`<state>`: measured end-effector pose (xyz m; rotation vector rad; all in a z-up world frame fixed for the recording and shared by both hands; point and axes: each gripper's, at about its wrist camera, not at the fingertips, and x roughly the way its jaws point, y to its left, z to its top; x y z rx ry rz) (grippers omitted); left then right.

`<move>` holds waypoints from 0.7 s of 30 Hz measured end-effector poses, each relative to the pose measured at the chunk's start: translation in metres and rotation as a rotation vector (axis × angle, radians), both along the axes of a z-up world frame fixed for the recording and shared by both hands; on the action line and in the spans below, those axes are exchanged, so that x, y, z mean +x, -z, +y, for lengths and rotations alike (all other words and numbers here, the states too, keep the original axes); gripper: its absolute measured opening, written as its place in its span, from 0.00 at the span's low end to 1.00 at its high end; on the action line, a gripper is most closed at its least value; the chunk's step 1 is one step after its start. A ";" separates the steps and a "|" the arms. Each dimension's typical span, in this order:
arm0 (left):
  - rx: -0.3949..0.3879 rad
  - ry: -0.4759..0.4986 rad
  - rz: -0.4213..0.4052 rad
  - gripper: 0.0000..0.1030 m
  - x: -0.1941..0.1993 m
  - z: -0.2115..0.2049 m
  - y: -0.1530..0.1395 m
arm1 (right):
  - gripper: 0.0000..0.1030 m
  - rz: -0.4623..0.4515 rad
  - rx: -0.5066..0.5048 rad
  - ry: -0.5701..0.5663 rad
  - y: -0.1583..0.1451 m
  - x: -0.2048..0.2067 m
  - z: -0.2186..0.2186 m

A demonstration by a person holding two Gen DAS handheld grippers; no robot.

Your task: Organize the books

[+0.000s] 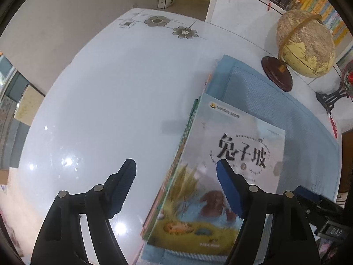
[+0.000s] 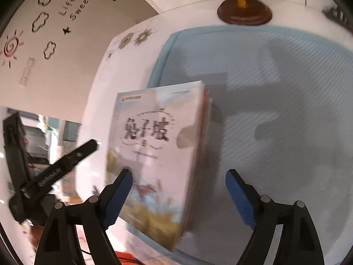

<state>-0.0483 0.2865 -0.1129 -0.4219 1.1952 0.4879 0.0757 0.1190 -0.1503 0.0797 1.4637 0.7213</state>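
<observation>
Both grippers — left gripper point(image 1: 176, 172), right gripper point(image 2: 178, 181) — hung released over the stacked picture books point(image 1: 220, 176) on the pale-blue woven mat point(image 1: 264, 92) at the white bench's point(image 1: 110, 88) near edge; squaring the stack seemingly came next.

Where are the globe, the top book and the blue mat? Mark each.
globe point(image 1: 305, 42), left wrist view, on its sphere.
top book point(image 2: 154, 150), right wrist view, on its front cover.
blue mat point(image 2: 275, 84), right wrist view, on bare mesh.

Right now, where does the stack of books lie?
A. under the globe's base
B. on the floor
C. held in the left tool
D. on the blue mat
D: the stack of books rests flat on the blue mat, apart from the globe.
</observation>
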 end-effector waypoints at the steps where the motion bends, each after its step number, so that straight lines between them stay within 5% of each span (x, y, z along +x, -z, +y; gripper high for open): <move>1: 0.019 0.005 0.000 0.72 -0.001 -0.004 -0.004 | 0.82 -0.038 -0.033 -0.008 -0.005 -0.002 -0.005; 18: 0.072 0.168 -0.120 0.74 -0.031 -0.173 -0.101 | 0.84 -0.477 -0.161 0.005 -0.141 -0.067 -0.148; 21: 0.111 0.209 -0.149 0.83 -0.040 -0.213 -0.113 | 0.89 -0.529 -0.154 0.041 -0.159 -0.086 -0.182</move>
